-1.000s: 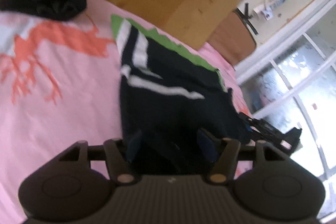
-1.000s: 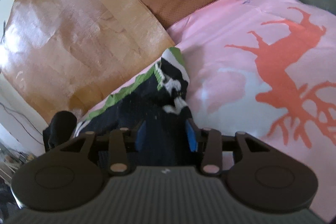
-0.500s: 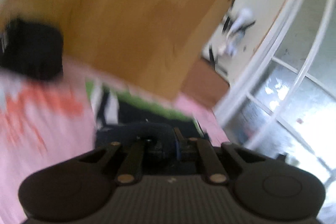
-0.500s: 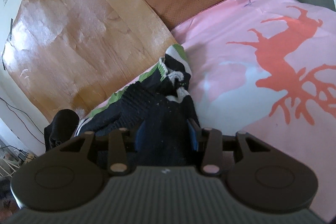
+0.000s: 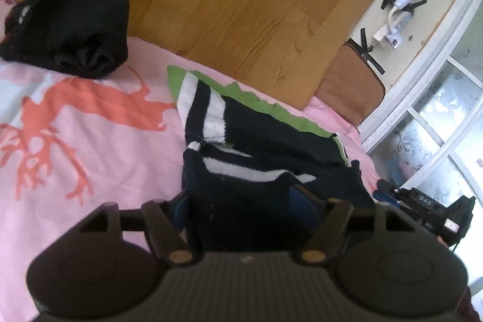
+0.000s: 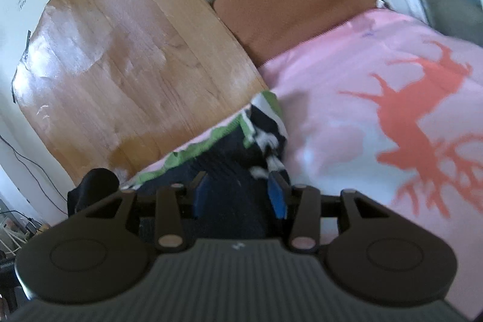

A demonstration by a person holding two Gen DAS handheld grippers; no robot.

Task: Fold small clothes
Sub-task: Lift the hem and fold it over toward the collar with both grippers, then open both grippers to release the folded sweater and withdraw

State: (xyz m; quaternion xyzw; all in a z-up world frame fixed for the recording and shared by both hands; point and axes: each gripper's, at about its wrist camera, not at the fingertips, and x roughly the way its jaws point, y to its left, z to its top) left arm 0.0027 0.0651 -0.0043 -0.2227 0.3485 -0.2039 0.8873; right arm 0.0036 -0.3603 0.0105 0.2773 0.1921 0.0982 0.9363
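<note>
A dark navy knitted garment point(image 5: 256, 141) with white stripes and a green edge lies partly folded on the pink bedspread point(image 5: 90, 156). My left gripper point(image 5: 241, 201) straddles its near folded edge; the jaws are opening and stand wide, with the fabric lying between them but not pinched. In the right wrist view the same garment point(image 6: 223, 153) is bunched up, its striped end crumpled. My right gripper point(image 6: 238, 192) has dark fabric filling the gap between its blue pads point(image 6: 277, 198); its jaws are opening slightly and still press on the cloth.
A folded black garment point(image 5: 69, 26) sits at the far left of the bed against a wooden board point(image 5: 226, 5). A brown cushion point(image 5: 350, 86) leans beside the board. Window frames point(image 5: 437, 116) run along the right. The bedspread carries an orange deer print point(image 6: 407, 116).
The left gripper swung up with its jaws shut, then came back down over the garment with its jaws wide apart. The right gripper stayed on the fabric; the striped end bunched a little.
</note>
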